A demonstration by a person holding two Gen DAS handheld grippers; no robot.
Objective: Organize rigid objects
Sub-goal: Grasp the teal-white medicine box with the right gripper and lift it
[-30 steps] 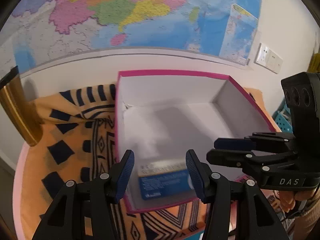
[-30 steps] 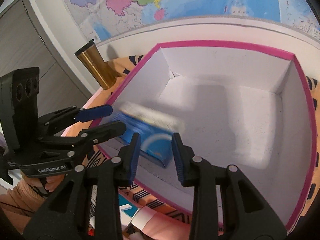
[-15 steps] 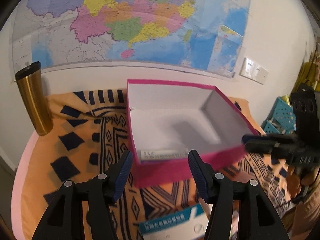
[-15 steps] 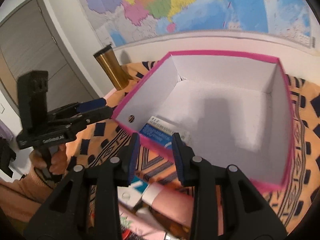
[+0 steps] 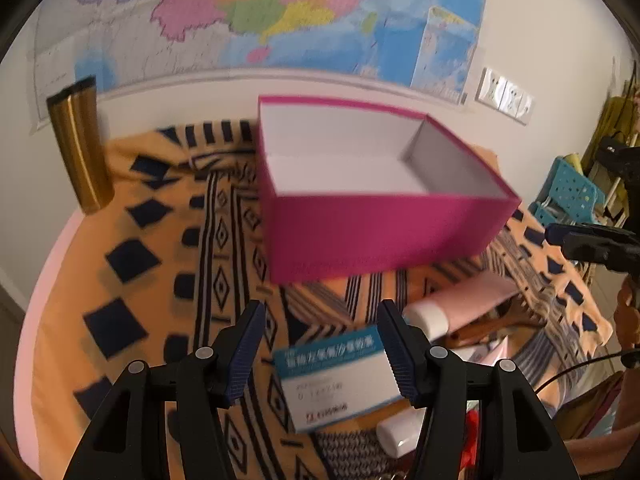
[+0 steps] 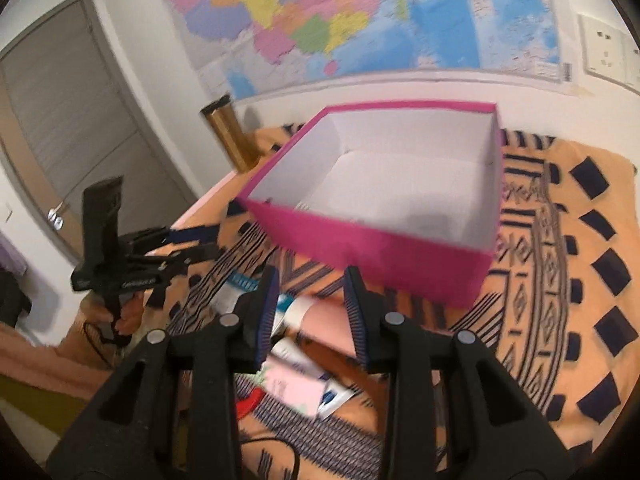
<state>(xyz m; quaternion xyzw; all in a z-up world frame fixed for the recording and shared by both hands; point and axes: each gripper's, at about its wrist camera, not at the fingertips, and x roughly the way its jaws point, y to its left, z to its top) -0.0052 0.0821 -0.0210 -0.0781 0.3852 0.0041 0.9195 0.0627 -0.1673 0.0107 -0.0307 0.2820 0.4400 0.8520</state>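
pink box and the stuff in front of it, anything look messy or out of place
The pink box sits squarely on the patterned cloth, upright and undamaged. The oddity is in front of it: a blue-and-white carton, a pink tube and other small packages lie jumbled at mixed angles near the table edge, not yet boxed.

A box (image 5: 372, 236), magenta outside and white within, is set on an orange cloth (image 5: 168, 248) patterned with navy diamonds and stripes. A blue-and-white carton (image 5: 340, 376), a pale pink tube (image 5: 464, 304) capped in white, a gold tumbler (image 5: 80, 148) and a multicoloured wall map (image 5: 280, 12) are seen nearby.
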